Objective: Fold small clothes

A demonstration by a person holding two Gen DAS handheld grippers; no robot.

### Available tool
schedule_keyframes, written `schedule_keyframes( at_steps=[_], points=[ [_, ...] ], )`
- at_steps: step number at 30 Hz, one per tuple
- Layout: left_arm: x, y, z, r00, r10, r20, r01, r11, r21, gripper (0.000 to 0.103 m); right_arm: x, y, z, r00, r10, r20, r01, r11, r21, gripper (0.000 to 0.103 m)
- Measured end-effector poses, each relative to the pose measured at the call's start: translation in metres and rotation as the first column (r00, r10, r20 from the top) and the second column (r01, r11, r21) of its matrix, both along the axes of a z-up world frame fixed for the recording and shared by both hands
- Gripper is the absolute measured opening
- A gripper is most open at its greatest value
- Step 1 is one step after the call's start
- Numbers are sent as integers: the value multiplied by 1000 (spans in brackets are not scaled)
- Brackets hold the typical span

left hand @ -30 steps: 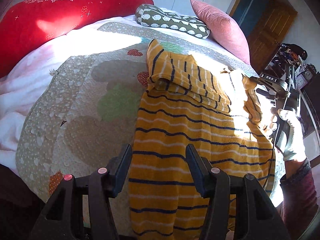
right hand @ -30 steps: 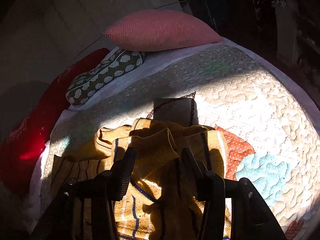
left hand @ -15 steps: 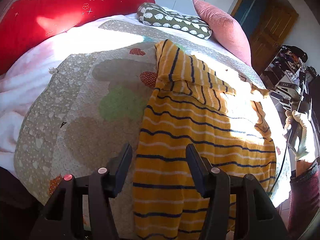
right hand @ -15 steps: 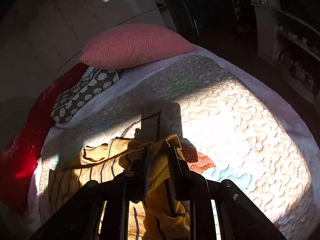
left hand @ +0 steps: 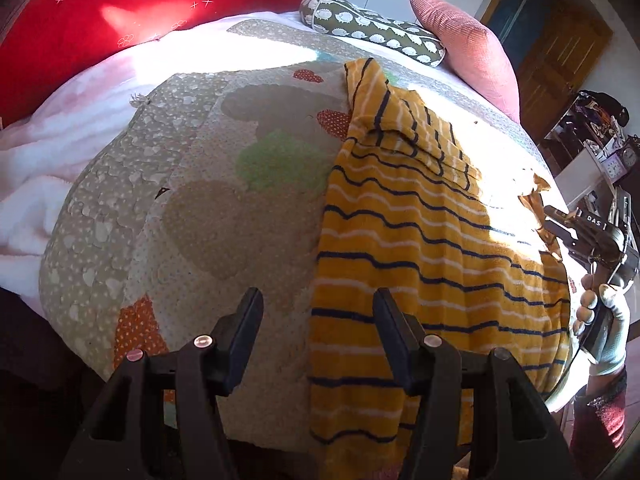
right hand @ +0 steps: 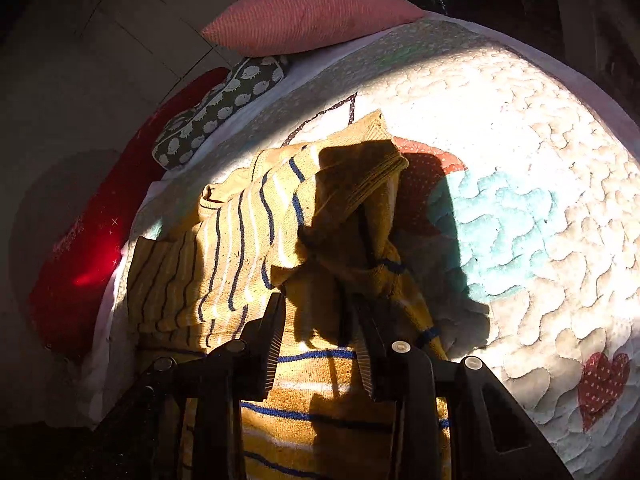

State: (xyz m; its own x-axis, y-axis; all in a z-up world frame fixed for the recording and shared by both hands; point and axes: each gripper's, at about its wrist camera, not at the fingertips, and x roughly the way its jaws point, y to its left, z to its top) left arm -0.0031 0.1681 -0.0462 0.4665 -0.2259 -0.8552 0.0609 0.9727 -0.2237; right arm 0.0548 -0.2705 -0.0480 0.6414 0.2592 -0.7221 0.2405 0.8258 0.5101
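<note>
A yellow top with navy and white stripes [left hand: 420,240] lies spread on the patchwork quilt [left hand: 200,220]. One sleeve [left hand: 400,120] is folded across its chest. My left gripper [left hand: 317,296] hovers over the top's near left edge. Its jaws are opening, and the pads touch nothing. At the right edge of the left wrist view, a gloved hand [left hand: 604,320] holds my right gripper [left hand: 554,220]. In the right wrist view, my right gripper [right hand: 318,304] is shut on the bunched far sleeve, and the ribbed cuff [right hand: 360,168] flops beyond the fingertips.
A red pillow [left hand: 120,28], a green patterned bolster [left hand: 372,32] and a pink cushion [left hand: 464,52] line the head of the bed. A white blanket [left hand: 40,168] lies at the left. A cluttered shelf [left hand: 600,140] and a wooden door [left hand: 560,48] stand to the right.
My right gripper closed on the sleeve and drew it out to the right, spreading the top flatter. My left gripper shifted left, from over the top's body to its left edge.
</note>
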Motion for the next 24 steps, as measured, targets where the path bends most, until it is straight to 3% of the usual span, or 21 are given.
schedule_keyframes(
  at_steps=[5, 10, 13, 16, 21, 22, 23, 24],
  points=[
    [-22, 11, -18, 997, -60, -53, 59, 998, -29, 61, -103, 15, 14, 996, 64, 55, -63, 998, -20, 46],
    [-52, 4, -32, 990, -127, -66, 122, 990, -69, 69, -188, 31, -1, 996, 84, 0, -84, 996, -15, 49],
    [-68, -2, -38, 984, -164, -74, 155, 981, -119, 70, -216, 41, -22, 994, 103, -27, -101, 994, 45, 50],
    [-77, -12, -49, 967, -221, -125, 190, 958, -216, 71, -231, 51, -37, 994, 107, -9, -105, 985, 138, 51],
    [-82, -29, -56, 960, -238, -148, 206, 958, -202, 69, -228, 77, -54, 983, 181, -9, -175, 962, 209, 51],
    [-82, -32, -55, 960, -236, -149, 207, 960, -186, 49, -226, 79, -59, 983, 182, -16, -173, 958, 227, 53],
    [-82, -34, -55, 960, -235, -156, 211, 966, -152, 16, -224, 81, -63, 984, 180, -16, -170, 955, 244, 53],
    [-81, -36, -54, 957, -239, -163, 219, 967, -131, 14, -223, 81, -65, 984, 176, -11, -167, 953, 254, 52]
  ],
)
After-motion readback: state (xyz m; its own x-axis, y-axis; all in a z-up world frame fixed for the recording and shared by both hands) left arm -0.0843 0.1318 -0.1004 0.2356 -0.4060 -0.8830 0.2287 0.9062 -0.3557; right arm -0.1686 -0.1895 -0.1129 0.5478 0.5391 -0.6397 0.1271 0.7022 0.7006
